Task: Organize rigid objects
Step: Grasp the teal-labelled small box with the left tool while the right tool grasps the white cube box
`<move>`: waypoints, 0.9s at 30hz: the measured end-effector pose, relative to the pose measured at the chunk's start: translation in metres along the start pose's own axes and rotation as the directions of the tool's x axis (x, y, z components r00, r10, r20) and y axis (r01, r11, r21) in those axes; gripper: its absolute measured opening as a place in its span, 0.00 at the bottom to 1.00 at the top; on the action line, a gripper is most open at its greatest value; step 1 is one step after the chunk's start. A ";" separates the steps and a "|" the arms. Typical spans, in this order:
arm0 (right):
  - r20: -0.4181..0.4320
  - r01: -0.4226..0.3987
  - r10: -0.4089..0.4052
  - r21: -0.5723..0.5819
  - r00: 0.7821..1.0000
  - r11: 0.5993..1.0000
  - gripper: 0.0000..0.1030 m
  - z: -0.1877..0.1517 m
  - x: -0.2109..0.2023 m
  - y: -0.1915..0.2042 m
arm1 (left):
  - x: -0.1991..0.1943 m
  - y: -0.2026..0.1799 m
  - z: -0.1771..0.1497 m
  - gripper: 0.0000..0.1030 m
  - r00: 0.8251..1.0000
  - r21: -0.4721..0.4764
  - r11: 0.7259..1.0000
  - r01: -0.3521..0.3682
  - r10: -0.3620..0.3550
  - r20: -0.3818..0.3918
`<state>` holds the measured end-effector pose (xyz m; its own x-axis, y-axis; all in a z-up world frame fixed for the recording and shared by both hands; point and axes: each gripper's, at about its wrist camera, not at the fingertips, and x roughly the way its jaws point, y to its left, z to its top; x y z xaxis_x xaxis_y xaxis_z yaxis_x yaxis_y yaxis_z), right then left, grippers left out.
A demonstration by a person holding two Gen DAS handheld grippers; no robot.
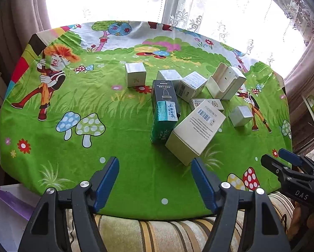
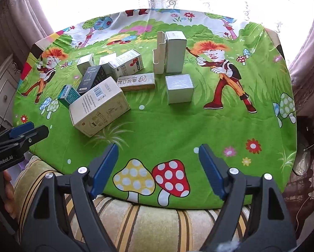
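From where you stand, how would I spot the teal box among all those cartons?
Find the bright green cartoon tablecloth and the cluster of boxes in its middle. At the near left of that cluster the teal box lies against a black box. It is the only teal one; most others are white or silver.

The bright green cartoon tablecloth (image 1: 136, 178) is soft, matt cloth. The big cream cardboard box (image 2: 100, 107) near its front edge looks smooth and dull. The small silver cardboard cube (image 2: 179, 88) is shiny. The black plastic grippers' blue pads (image 1: 106, 180) look ribbed.
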<state>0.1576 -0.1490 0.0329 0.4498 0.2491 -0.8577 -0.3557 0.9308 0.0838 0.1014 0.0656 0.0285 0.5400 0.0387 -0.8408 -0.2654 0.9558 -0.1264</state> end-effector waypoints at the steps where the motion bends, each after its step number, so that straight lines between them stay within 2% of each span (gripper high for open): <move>1: 0.005 0.008 -0.008 0.005 1.000 1.000 0.79 0.004 0.003 -0.003 | 0.002 -0.003 0.004 0.70 1.000 0.006 1.000 0.000 0.000 0.004; 9: 0.005 0.056 -0.056 0.024 0.998 0.998 0.79 0.033 0.033 -0.016 | 0.023 -0.009 0.034 0.70 1.000 -0.018 1.000 -0.002 0.002 0.019; 14: 0.008 0.086 -0.086 0.018 0.996 0.996 0.79 0.049 0.053 -0.020 | 0.036 -0.008 0.042 0.67 1.000 -0.035 0.999 0.005 -0.004 0.016; 20: 0.002 0.111 -0.111 0.019 0.994 0.994 0.79 0.063 0.079 -0.026 | 0.050 -0.002 0.043 0.54 1.000 -0.051 0.999 0.003 -0.003 0.000; 23: -0.013 0.115 -0.115 0.009 0.993 0.993 0.79 0.067 0.092 -0.026 | 0.055 -0.002 0.042 0.40 1.000 -0.046 0.999 0.002 -0.003 -0.010; 24: -0.017 0.112 -0.112 0.006 0.994 0.994 0.79 0.068 0.096 -0.026 | 0.057 -0.002 0.042 0.32 1.000 -0.043 0.999 0.005 -0.005 -0.013; 26: -0.015 0.112 -0.112 -0.004 0.994 0.994 0.79 0.069 0.100 -0.026 | 0.057 -0.002 0.041 0.29 1.000 -0.033 0.999 -0.003 0.003 -0.007; 27: -0.014 0.122 -0.122 -0.006 0.992 0.992 0.74 0.070 0.103 -0.026 | 0.057 -0.003 0.040 0.29 1.000 -0.027 1.000 -0.006 0.006 -0.003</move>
<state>0.2700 -0.1290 -0.0219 0.4785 0.1296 -0.8685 -0.3033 0.9526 -0.0250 0.1650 0.0765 0.0022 0.5360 0.0435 -0.8431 -0.2903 0.9473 -0.1357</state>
